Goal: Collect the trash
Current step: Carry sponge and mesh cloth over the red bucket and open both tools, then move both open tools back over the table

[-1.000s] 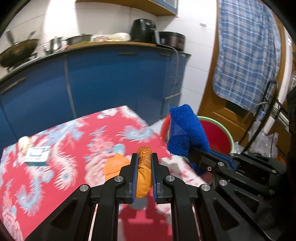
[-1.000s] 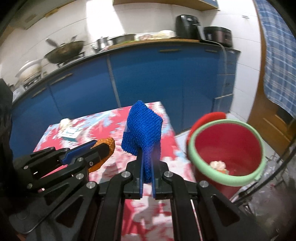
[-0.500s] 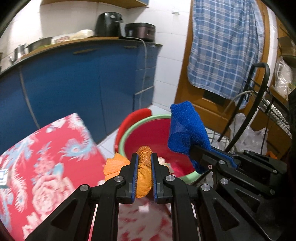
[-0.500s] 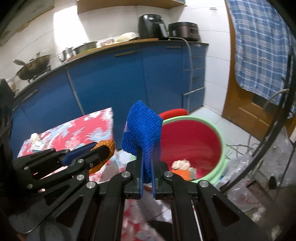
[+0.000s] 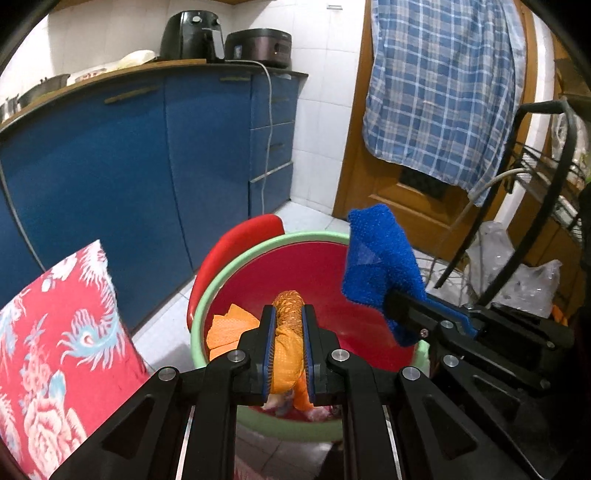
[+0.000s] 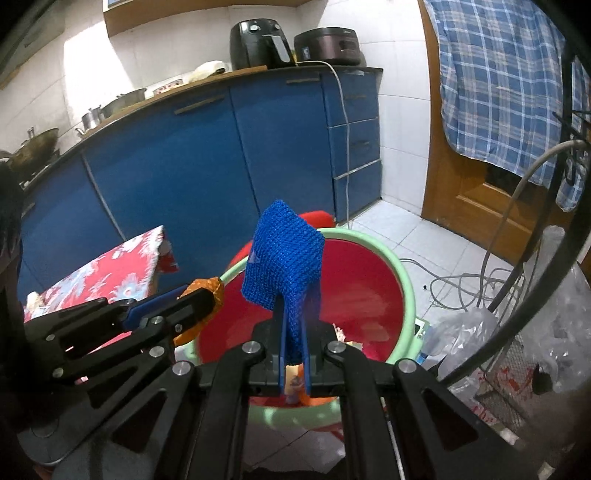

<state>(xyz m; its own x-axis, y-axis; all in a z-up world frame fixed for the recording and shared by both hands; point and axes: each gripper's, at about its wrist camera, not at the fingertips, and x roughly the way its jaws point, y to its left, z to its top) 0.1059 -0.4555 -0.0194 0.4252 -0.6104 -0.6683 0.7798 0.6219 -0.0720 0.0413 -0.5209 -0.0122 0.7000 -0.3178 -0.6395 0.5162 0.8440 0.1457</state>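
Pinching a crumpled orange cloth [image 5: 287, 343] between its blue pads, the left tool [image 5: 287, 345] hangs over the near side of a red bucket with a pale green rim [image 5: 334, 284]. A loose orange fold [image 5: 229, 330] of that cloth spills out to the left of the jaws. In the right wrist view the same tool [image 6: 201, 301] shows at the left, its orange load poking past the tips at the bucket's edge.

Just to its right, the right tool [image 6: 294, 354] is pressed together on a blue knitted cloth [image 6: 284, 262], which stands up above the jaws as a stiff folded flap. From the left wrist view this tool [image 5: 400, 314] reaches in from the right with the blue cloth [image 5: 380, 266] above the bucket's far right rim. Both cloths sit over the bucket's mouth [image 6: 364, 291], neither one inside it. A few scraps of rubbish [image 6: 341, 334] lie at the bottom of the bucket.

A red lid or seat [image 5: 236, 243] stands behind the bucket. To the left is the corner of a table under a red flowered cover [image 5: 62, 332]. Blue cabinets [image 5: 129, 177] run behind, with an air fryer [image 5: 192, 35] and a cooker [image 5: 258, 42] on their top. A blue checked cloth [image 5: 443, 85] hangs on a wooden door [image 5: 391, 188], and clear plastic bags [image 6: 546, 325] sit by a black wire rack at the right.
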